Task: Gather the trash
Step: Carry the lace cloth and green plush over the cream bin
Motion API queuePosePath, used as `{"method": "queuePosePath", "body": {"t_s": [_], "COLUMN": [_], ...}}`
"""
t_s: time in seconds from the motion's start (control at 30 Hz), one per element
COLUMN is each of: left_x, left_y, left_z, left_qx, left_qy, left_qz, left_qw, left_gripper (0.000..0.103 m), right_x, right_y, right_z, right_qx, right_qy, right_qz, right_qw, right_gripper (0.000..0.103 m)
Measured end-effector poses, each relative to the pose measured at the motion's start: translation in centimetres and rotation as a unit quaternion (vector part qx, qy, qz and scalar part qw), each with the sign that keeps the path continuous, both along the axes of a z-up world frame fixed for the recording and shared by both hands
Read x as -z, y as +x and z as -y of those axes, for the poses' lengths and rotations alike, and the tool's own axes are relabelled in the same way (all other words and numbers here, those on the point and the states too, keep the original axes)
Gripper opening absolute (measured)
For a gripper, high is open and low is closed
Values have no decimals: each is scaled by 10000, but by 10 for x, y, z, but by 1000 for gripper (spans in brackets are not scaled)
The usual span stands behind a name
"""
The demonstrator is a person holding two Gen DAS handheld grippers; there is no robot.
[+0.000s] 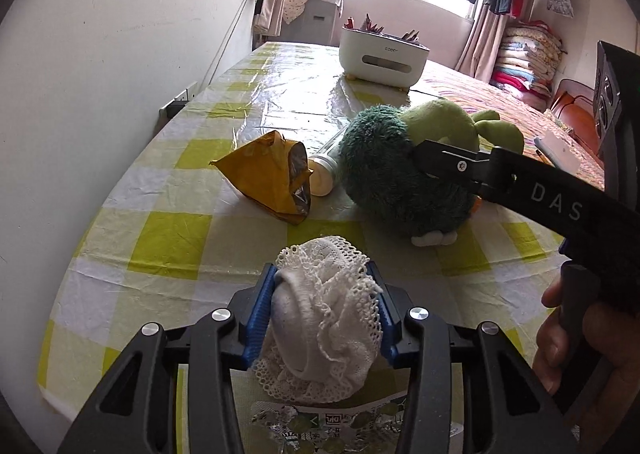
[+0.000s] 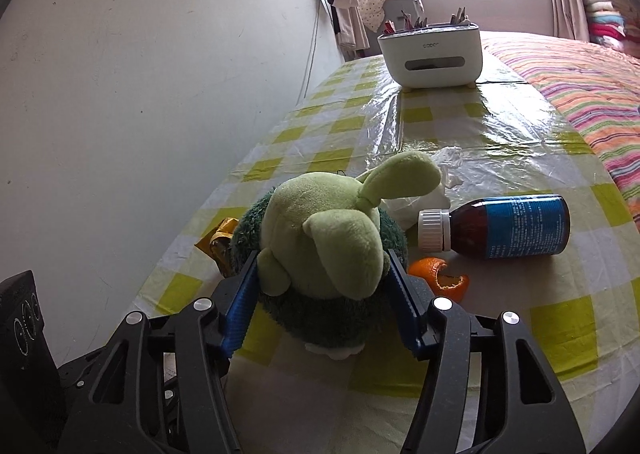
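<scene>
My left gripper (image 1: 322, 286) is shut on a white lace-trimmed sock (image 1: 324, 318), held just above the checkered tablecloth (image 1: 172, 238). My right gripper (image 2: 322, 266) is shut on a green plush toy (image 2: 320, 246), which also shows in the left wrist view (image 1: 384, 169) with the right gripper's finger against it. A crumpled yellow wrapper (image 1: 272, 177) lies left of the plush. A small clear bottle (image 1: 324, 169) lies between them. An orange peel (image 2: 438, 272), a brown medicine bottle (image 2: 504, 225) and crumpled white tissue (image 2: 428, 193) lie right of the plush.
A white organiser box (image 1: 382, 55) stands at the table's far end and shows in the right wrist view (image 2: 432, 53). A wall runs along the left. A striped bed cover (image 2: 580, 85) lies right. A printed foil wrapper (image 1: 332, 422) lies under my left gripper.
</scene>
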State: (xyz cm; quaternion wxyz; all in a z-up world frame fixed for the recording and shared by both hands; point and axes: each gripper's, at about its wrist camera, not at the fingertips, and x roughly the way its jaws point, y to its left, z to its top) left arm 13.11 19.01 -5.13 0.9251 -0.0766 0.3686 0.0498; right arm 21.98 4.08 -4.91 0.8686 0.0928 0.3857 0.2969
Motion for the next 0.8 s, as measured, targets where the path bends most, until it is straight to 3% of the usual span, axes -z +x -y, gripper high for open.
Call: {"method": "queuePosePath", "body": {"t_s": [0.17,0.47,0.8], "left_x": [-7,-28,-42], "left_y": [-4,-15,-14], "left_z": [6,15,46], "left_qx": [-9,36,379], "left_qy": [108,31,-25], "left_qz": [244,663,838], "left_qw": [9996,9978,9958], "left_gripper": [41,41,41], "right_x": [-6,-30,-39], "right_y": [-1,-24,-30], "right_z": [17,49,106], "right_qx": [192,541,1209], "right_qy": [318,721,1037], "right_qz": [-5,411,422], "right_qw": [9993,9951,9863], "right_gripper": [57,57,57]}}
